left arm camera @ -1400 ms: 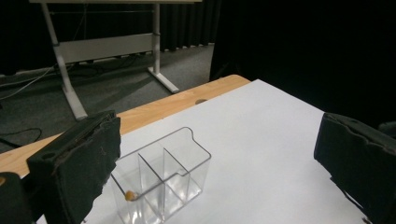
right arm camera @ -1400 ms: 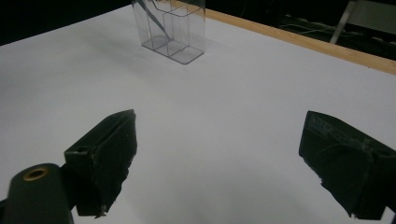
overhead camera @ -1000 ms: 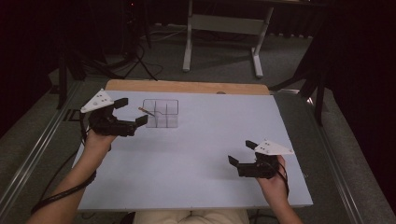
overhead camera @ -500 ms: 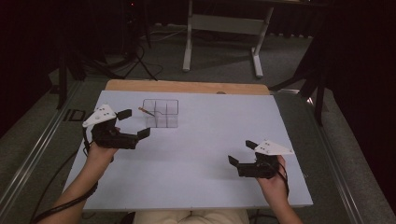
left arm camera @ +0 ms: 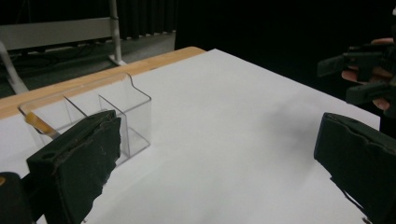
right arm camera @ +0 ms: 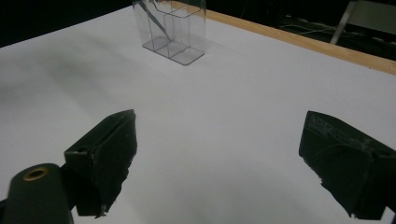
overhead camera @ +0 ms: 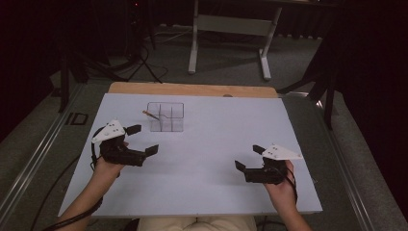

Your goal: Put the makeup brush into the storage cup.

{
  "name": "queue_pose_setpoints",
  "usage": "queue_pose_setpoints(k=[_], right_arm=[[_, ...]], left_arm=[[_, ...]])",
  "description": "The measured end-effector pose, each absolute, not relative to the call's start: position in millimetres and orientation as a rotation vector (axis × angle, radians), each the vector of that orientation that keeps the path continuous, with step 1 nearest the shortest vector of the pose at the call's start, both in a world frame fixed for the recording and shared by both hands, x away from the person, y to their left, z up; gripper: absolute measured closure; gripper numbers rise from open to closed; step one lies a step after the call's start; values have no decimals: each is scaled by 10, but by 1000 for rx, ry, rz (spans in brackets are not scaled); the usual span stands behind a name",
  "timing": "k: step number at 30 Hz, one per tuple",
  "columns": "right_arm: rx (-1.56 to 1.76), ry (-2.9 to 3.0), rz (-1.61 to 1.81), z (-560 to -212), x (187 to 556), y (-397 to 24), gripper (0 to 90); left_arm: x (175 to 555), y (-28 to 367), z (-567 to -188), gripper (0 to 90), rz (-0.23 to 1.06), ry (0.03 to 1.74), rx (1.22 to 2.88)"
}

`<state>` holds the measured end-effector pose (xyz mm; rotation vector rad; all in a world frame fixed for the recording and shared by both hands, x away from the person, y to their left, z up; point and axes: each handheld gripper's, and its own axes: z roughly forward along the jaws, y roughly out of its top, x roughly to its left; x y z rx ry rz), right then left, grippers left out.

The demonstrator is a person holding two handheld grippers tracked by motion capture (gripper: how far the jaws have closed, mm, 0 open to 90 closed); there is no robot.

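- One brown-handled stick (overhead camera: 151, 114) leans in the clear organiser (overhead camera: 166, 117), top tilted left; its lower end is blurred.
- Both the left hand-held gripper (overhead camera: 143, 139) and the right hand-held gripper (overhead camera: 246, 158) gape wide, empty.

The white surface (overhead camera: 211, 163) is left bare between the left gripper (overhead camera: 143, 139) and the right gripper (overhead camera: 244, 158); a broad open lane is seen there. One obstacle is noted on the far left part: a clear compartment organizer (overhead camera: 166, 116), standing upright, with a thin stick (overhead camera: 150, 114) leaning out of its left side. The organizer is placed just beyond the left gripper, apart from its spread jaws. The right gripper is held well apart from the organizer, jaws spread, with bare sheet ahead of it. The far wooden edge (overhead camera: 192, 89) is unobstructed.
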<state>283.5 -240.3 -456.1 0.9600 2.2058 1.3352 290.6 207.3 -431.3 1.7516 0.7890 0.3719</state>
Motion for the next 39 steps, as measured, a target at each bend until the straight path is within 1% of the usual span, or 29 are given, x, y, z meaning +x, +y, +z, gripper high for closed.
queue_pose_setpoints(k=[13,19,29,34,39], right_arm=[[967,2207,1341,-4563,2835,-2406,116],[964,2206,1342,-4563,2837,-2409,116],[962,2208,1338,-4566,2836,-2407,116],[960,2208,1337,-4567,2835,-2411,116],[957,2209,1337,-4568,2835,-2414,116]], left_arm=[[2801,1985,-4557,13,323,721,1760],[2773,1944,-4682,13,311,687,1803],[2711,1889,-4879,13,281,686,1824],[2666,1891,-4927,13,255,684,1826],[2633,1911,-4976,13,257,685,1833]])
